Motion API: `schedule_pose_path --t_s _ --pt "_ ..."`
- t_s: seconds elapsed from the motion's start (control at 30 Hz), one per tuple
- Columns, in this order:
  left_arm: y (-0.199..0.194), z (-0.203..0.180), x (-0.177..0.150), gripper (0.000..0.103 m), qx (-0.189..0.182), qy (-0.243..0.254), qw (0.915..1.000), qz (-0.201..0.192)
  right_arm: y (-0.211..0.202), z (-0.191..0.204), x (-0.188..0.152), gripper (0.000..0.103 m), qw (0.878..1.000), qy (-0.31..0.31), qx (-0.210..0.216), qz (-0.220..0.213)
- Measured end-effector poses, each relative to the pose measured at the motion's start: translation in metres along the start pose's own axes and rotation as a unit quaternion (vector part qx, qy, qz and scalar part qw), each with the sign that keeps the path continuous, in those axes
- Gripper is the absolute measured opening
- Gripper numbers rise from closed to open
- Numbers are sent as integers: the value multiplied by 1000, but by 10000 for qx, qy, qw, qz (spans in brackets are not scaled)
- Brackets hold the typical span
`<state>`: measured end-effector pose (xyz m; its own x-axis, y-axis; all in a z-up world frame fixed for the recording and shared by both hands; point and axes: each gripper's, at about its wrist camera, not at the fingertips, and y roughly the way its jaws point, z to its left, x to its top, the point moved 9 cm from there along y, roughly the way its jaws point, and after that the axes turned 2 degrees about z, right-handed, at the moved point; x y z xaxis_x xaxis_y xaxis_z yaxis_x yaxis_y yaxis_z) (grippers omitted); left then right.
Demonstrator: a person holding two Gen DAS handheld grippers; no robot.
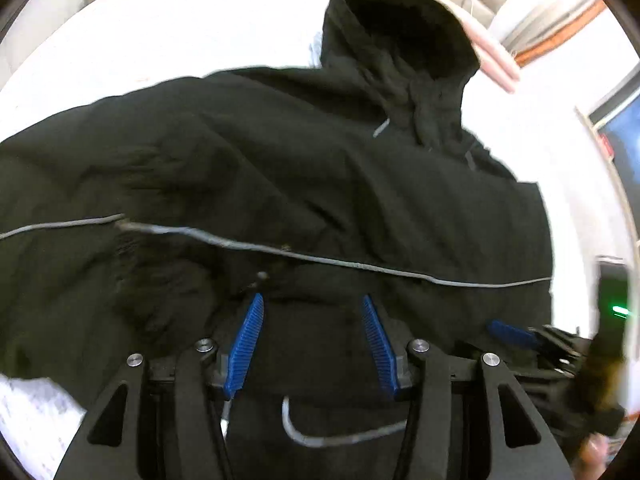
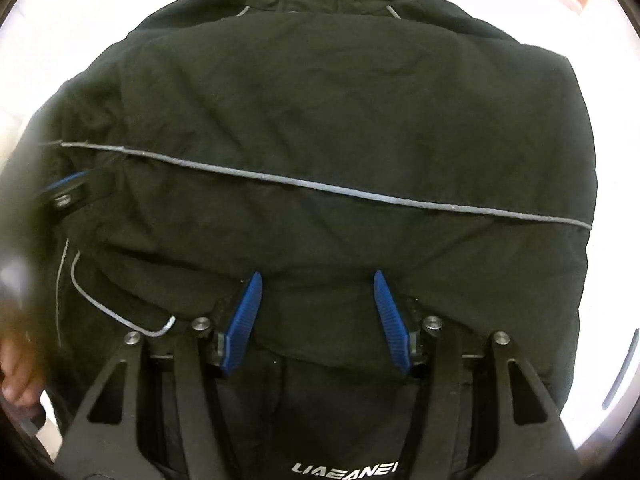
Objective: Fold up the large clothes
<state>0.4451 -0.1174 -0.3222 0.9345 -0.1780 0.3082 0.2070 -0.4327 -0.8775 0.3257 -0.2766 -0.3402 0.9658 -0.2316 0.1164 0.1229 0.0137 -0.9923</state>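
While spread flat on the white counter, hood pointing away, black jacket filling both views, back side up, grey piping stripe running straight across. Left gripper low over the near part of the jacket, blue fingers well apart, cloth lying between them but nothing pinched yet. Right gripper the same story alongside: fingers spread wide, poised at a raised ridge of fabric near the hem, apparently not clamped. Both set side by side along the bottom edge, probably so the hem can be taken at two points and carried up toward the hood in one even fold. Left gripper glimpsed at the far left of the right view, close by on the same garment. Thick, puffy fabric, likely to bulge and slip, hence the wide opening for a deep bite. Hand partly in view at the left edge, blurred.
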Motion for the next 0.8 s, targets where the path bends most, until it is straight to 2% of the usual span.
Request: schedule_pose_path --t_s 0.07,0.2,0.3,0.37,0.4,0.43,0.47,0.53,0.6,0.67,0.8 --pt "-23 13 -2 53 -30 -120 9998 -161 3 -1 2 57 10000 -28 -67 45" --pt "-72 76 -13 53 352 -615 9964 -461 10 2 6 58 9997 -69 -224 123" --pt "-108 146 -25 53 861 -1247 9859 -707 9 6 5 60 9992 -82 -271 265" --pt "-135 204 -36 53 1448 -1707 9705 -900 12 12 11 62 9989 -31 -266 383" --pt "-146 228 -40 53 1620 -1926 9630 -966 14 12 13 63 9987 -34 -288 430" --pt "-162 265 -48 53 1777 -2344 9500 -1052 16 12 19 65 9984 -54 -320 453" --pt "-171 286 -52 53 1823 -2614 9412 -1120 18 13 21 65 9982 -87 -373 470" --pt "-194 338 -63 54 1915 -3248 9158 -1385 21 11 24 70 9977 -112 -452 491" --pt "-208 378 -70 53 2098 -3598 8965 -1509 25 10 27 73 9973 -102 -501 520" --pt "-215 404 -74 53 2236 -3760 8853 -1577 27 11 31 76 9969 -90 -535 562" --pt "-207 436 -75 54 1962 -4086 8780 -1540 34 11 40 79 9961 -85 -581 652"
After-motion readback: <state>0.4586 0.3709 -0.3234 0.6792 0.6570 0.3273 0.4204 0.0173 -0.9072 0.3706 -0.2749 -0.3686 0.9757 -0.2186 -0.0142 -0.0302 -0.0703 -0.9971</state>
